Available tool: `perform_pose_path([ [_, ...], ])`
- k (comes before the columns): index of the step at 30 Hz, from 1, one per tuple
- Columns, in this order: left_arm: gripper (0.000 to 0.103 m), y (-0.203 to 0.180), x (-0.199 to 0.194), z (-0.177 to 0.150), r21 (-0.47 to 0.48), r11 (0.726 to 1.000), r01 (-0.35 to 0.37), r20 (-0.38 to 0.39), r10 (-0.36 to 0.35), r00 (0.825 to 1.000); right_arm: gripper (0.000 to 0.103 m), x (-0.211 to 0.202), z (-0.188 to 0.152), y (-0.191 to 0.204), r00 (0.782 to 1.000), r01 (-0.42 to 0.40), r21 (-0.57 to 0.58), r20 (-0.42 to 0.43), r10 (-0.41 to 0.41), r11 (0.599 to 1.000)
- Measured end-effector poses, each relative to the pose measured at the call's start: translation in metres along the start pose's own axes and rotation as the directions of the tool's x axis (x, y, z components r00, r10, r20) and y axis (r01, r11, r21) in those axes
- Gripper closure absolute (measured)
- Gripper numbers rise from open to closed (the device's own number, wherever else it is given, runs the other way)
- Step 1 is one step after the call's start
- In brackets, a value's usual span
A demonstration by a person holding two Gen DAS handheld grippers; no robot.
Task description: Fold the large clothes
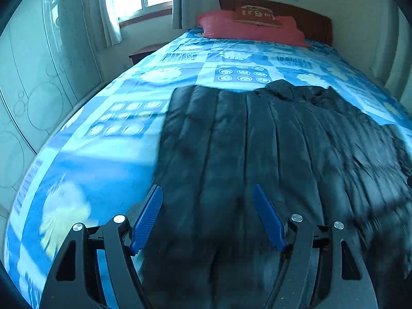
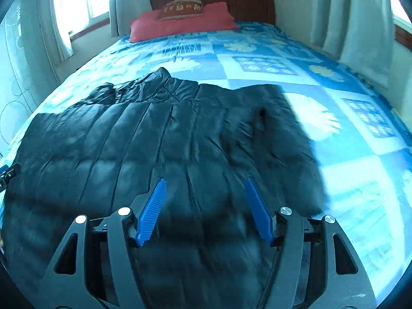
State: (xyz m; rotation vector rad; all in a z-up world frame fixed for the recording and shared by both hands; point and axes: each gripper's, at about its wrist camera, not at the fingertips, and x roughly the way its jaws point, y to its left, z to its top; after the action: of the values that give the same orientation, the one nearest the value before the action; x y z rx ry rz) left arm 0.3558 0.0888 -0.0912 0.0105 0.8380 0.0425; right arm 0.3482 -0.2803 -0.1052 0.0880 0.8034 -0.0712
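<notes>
No readable text; only blurred pale marks on the small cushion (image 1: 256, 15).

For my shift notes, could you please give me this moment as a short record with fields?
garment: black puffer jacket, spread flat, collar toward the headboard
surface: bed with blue patterned sheet
pillow: red pillow at the head of the bed
left gripper: open, above the jacket, holding nothing
right gripper: open, above the jacket, holding nothing
folding: not yet begun
</notes>
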Motion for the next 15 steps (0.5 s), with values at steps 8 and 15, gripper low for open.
perform_pose_path([
  [8,0.030,0.052,-0.095,-0.112,-0.043,0.997,0.065,-0.060,-0.067,0.996,0.035,-0.111,-0.118,-0.061,0.997,0.040,0.098,-0.071,-0.033,0.994],
  [15,0.030,0.087,-0.145,-0.209,-0.200,0.970,0.142,-0.176,-0.178,0.968,0.035,-0.160,-0.209,-0.083,0.986,0.027,0.174,-0.167,0.003,0.984],
])
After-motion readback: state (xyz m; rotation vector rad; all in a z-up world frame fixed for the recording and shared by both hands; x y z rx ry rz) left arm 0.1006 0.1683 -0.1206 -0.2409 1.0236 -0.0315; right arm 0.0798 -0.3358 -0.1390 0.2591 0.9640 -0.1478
